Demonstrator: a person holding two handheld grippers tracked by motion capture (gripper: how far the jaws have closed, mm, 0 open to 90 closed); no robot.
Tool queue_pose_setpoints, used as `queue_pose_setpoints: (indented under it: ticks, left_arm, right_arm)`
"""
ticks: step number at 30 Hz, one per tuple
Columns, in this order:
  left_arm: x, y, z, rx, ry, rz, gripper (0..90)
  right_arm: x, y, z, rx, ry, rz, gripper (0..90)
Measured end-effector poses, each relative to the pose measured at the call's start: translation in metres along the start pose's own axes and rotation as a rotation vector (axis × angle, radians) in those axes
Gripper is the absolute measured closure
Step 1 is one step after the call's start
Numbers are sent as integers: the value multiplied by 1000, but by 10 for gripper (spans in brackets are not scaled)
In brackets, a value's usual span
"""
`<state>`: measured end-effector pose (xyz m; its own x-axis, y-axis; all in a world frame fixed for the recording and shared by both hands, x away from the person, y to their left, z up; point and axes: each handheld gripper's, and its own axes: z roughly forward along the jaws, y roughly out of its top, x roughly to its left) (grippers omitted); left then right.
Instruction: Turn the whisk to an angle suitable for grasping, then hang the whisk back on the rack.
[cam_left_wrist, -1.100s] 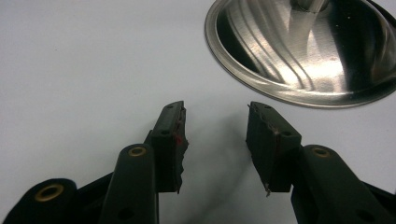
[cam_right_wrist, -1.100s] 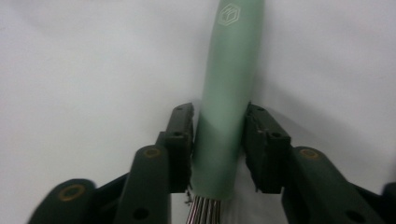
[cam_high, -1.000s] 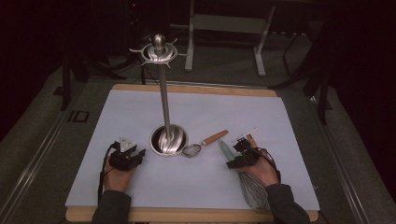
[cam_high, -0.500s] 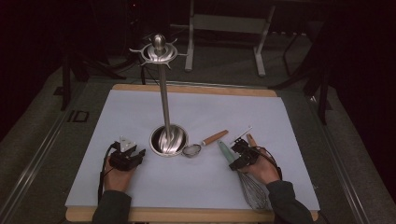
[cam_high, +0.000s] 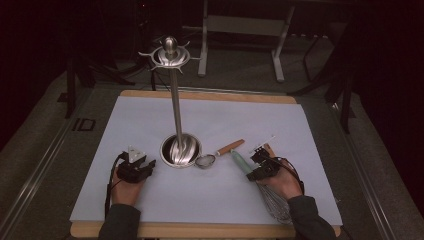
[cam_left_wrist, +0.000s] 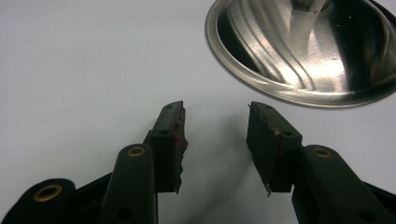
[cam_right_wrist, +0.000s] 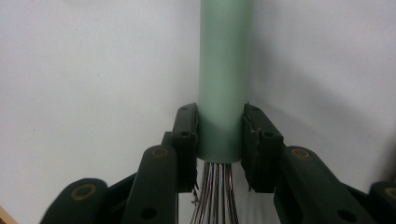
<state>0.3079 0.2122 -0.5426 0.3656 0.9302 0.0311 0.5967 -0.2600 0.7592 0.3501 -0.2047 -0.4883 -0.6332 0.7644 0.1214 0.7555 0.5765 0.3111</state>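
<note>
Right hand-held gripper (cam_right_wrist: 219, 135) jaws have just been closing, now clamping the whisk (cam_right_wrist: 225, 70) handle. Left hand-held gripper (cam_left_wrist: 215, 135) is idling released at the utensil stand's (cam_high: 180, 150) 8 o'clock. Lift looks next.

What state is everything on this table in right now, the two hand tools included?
Whisk: lying flat, pale green handle gripped.
Right gripper: fingers just closed on the whisk handle.
Left gripper: open, holding nothing.
Strainer: lying flat, untouched.
Utensil stand: upright, hooks bare.

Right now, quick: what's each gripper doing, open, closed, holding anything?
Left gripper: open, nothing between its jaws, beside the stand base.
Right gripper: jaws have just been closing, now shut on the whisk handle.
</note>
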Motion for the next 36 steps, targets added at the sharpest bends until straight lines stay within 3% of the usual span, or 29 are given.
queue_pose_setpoints:
  ticks: [19,36]
  left_arm:
    - [0,0,0,-1,1,0,569]
    - [0,0,0,-4,3,0,568]
  right_arm:
    - [4,2,-11,-103,37,4,693]
    - [17,8,-31,-260,77,-26,693]
